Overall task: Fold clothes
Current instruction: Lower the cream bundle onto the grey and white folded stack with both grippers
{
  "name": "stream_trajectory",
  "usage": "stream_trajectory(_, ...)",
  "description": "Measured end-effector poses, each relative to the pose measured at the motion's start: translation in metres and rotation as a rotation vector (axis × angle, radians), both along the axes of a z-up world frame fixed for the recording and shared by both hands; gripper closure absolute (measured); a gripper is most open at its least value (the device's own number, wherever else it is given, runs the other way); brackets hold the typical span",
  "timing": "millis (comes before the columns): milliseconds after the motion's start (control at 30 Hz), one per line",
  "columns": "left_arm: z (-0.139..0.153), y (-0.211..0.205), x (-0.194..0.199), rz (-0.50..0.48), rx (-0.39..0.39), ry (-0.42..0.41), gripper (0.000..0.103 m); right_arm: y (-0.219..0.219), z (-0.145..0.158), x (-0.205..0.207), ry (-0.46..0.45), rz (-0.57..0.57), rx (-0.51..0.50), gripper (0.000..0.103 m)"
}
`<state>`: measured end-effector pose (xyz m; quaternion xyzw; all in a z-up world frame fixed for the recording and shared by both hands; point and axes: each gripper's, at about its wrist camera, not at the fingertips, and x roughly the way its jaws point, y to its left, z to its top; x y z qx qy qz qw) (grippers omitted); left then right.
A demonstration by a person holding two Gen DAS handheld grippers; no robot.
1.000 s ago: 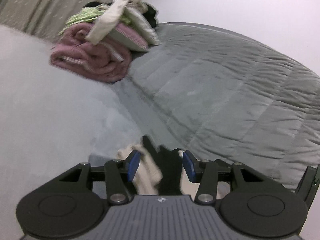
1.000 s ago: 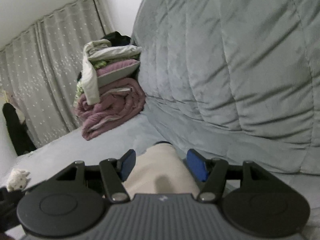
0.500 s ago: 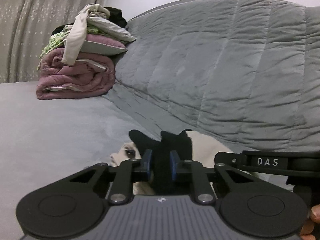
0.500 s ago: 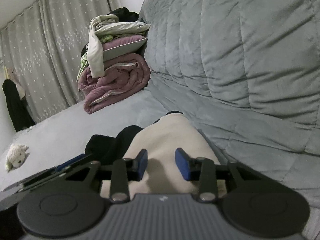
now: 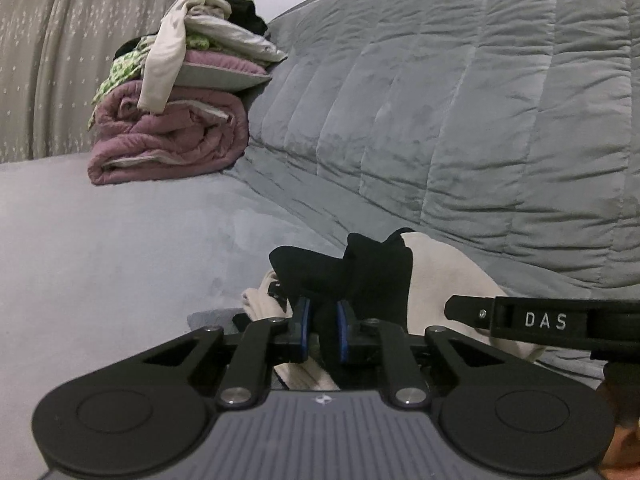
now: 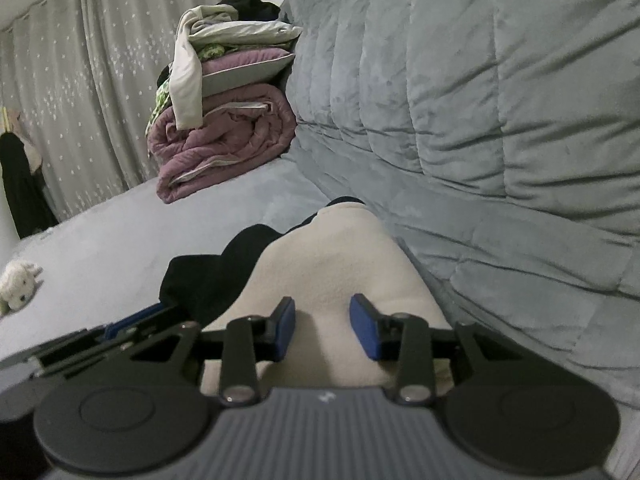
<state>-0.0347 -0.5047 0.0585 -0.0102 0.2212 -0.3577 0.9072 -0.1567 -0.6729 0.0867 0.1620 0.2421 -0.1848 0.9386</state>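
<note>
- Right now your left gripper (image 5: 322,327) has its blue pads pressed on a fold of the black cloth (image 5: 360,272), and the jaws are opening a little; the cloth is still between them.
- Your right gripper (image 6: 323,329) has its jaws close together on a raised ridge of the cream garment (image 6: 336,272); the pads (image 6: 286,326) touch the cloth on both sides.
- The cream garment lies on the grey bed (image 5: 100,248), just beside the quilted grey cover (image 5: 460,120), and the black cloth is on its left side, partly on top of it.
- In the left wrist view the arm of your right gripper comes in from the right edge, with the letters DAS on it, above the cream garment.
- In the right wrist view your left gripper shows at the lower left, touching the black cloth.
- Further back on the bed, a pile of bedding (image 6: 224,132) stands against the quilted cover: a rolled mauve blanket below, a mauve pillow on it, and loose pale, green and black clothes on top.
- Behind the pile hangs a grey curtain (image 6: 80,100) with small white marks.
- A small white plush toy (image 6: 18,284) lies on the bed at the far left of the right wrist view, well apart from the garment.
</note>
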Motion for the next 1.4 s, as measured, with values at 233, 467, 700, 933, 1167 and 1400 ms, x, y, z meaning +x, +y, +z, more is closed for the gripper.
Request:
stream_trajectory(233, -0.003, -0.002, -0.002, 0.005, 0.026, -0.008, 0.086, 0.002, -0.001, 0.000, 0.000, -0.010, 0.002, 0.070)
stream_trajectory(467, -0.005, -0.002, -0.003, -0.005, 0.045, -0.028, 0.086, 0.004, -0.004, -0.001, -0.002, -0.012, 0.005, 0.071)
stream_trajectory(700, -0.007, 0.001, 0.003, -0.005, 0.024, 0.004, 0.085, 0.003, -0.005, 0.001, -0.002, -0.015, 0.012, 0.071)
stream_trajectory(933, -0.009, -0.001, -0.002, -0.004, 0.033, -0.037, 0.085, 0.004, -0.004, 0.002, -0.001, -0.024, 0.011, 0.071)
stream_trajectory(1167, 0.010, 0.002, 0.001, -0.014, 0.023, -0.032, 0.081, 0.008, 0.009, -0.003, -0.039, -0.042, 0.002, 0.071)
stream_trajectory(1400, 0.022, 0.032, -0.004, 0.021, -0.009, 0.003, 0.074, 0.016, 0.020, -0.025, -0.071, -0.043, -0.009, 0.069)
